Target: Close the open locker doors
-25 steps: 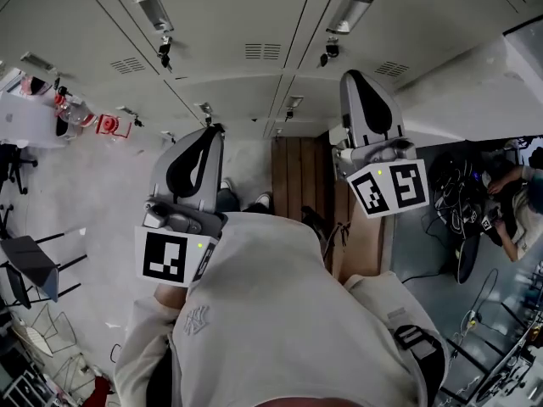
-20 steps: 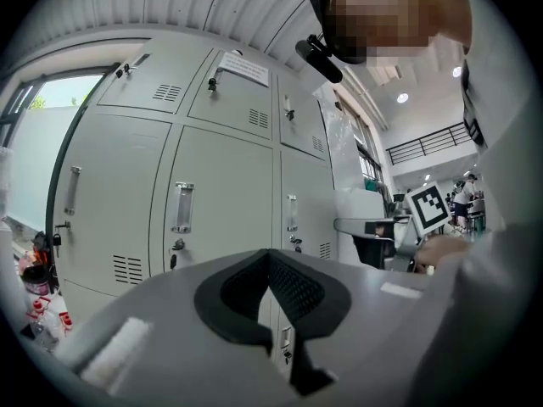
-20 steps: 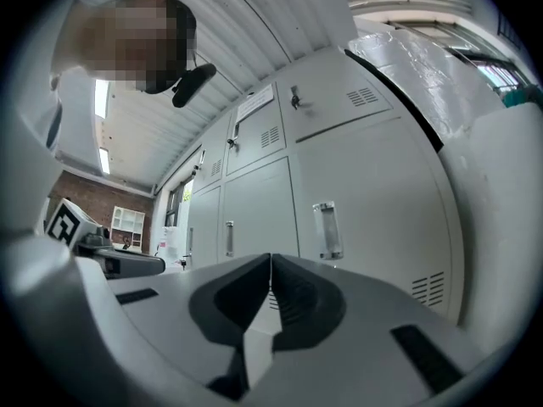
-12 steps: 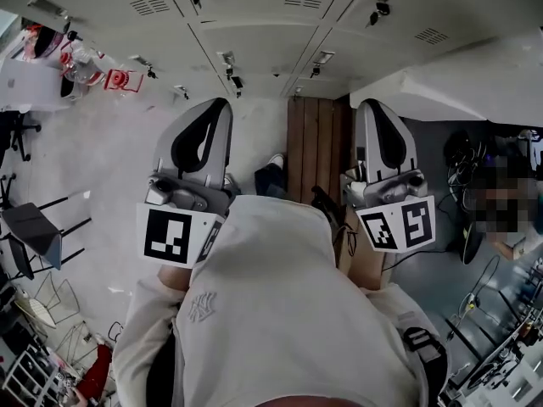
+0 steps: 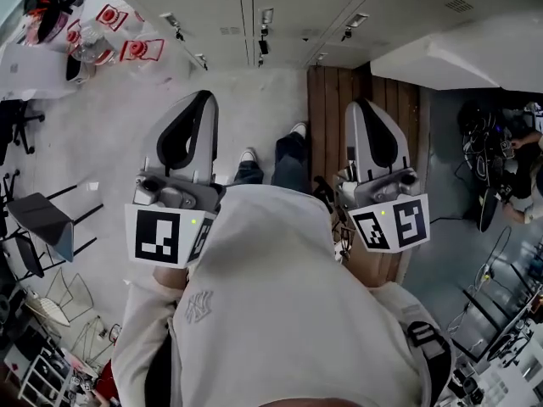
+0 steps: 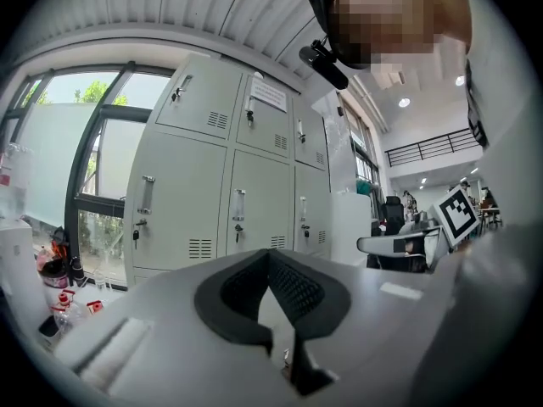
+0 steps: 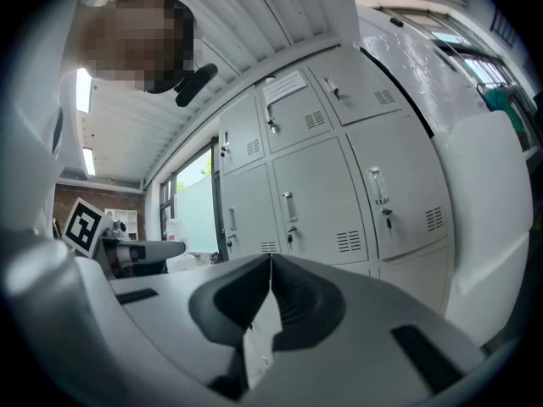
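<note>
The grey lockers (image 5: 280, 7) stand along the top of the head view, and every door I can see lies flush and shut. Both gripper views show the same: the lockers (image 6: 237, 185) in the left gripper view, with keys in their locks, and the lockers (image 7: 322, 193) in the right gripper view. My left gripper (image 5: 202, 98) and right gripper (image 5: 361, 105) are held in front of my chest, well short of the lockers. Each is shut with its pads together and nothing between them, the left gripper (image 6: 270, 256) and the right gripper (image 7: 271, 259) alike.
A big white box-shaped unit (image 5: 458, 53) juts out beside the lockers at the right. A wooden strip of floor (image 5: 339, 100) runs to the lockers. A table with red-labelled bottles (image 5: 93, 41) and chairs (image 5: 42, 219) stand left. A seated person (image 5: 526, 185) and cables are at the right.
The lockers have slid toward the top of the head view as I stepped back from them. The right gripper dropped from locker height to chest level. Both grippers stayed shut.
</note>
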`<state>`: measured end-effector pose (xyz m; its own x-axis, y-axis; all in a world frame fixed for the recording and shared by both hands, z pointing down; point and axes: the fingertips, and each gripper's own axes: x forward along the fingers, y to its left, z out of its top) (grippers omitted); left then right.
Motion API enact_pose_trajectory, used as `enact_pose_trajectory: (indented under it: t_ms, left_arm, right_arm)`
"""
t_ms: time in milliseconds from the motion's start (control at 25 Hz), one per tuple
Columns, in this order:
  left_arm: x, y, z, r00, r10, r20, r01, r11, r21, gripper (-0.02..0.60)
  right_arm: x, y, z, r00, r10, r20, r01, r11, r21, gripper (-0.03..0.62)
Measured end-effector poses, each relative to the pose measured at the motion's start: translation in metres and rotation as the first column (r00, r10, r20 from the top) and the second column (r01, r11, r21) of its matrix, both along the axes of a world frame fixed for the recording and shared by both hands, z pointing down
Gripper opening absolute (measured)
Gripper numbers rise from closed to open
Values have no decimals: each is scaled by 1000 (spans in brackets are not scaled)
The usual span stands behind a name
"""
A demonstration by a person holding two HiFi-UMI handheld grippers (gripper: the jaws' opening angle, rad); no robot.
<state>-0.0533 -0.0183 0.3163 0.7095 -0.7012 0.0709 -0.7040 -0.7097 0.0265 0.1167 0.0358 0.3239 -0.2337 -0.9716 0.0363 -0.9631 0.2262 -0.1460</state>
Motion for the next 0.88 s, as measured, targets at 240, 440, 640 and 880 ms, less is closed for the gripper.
enact_pose_trajectory:
  t_ms: [240, 440, 640, 880]
  left_arm:
    - [-24, 28, -7, 997, 74, -20, -74, 997, 24, 8]
    - [-31, 37, -13, 995, 94, -32, -93, 995, 32, 8]
    - [-27, 39, -12, 995, 99, -28, -98, 995, 21, 8]
    - [-12, 43, -23, 993, 111, -48, -109, 993, 39, 6]
  right_arm:
    - [-39, 33, -10, 997, 49, -61, -48, 999, 20, 12]
    - [-46, 46, -14, 995, 80, -67, -78, 997, 25, 12]
    - [-47, 50, -15, 995, 82, -64, -81, 997, 16, 12]
    - [-53, 51, -8, 996, 57, -72, -58, 998, -7, 12]
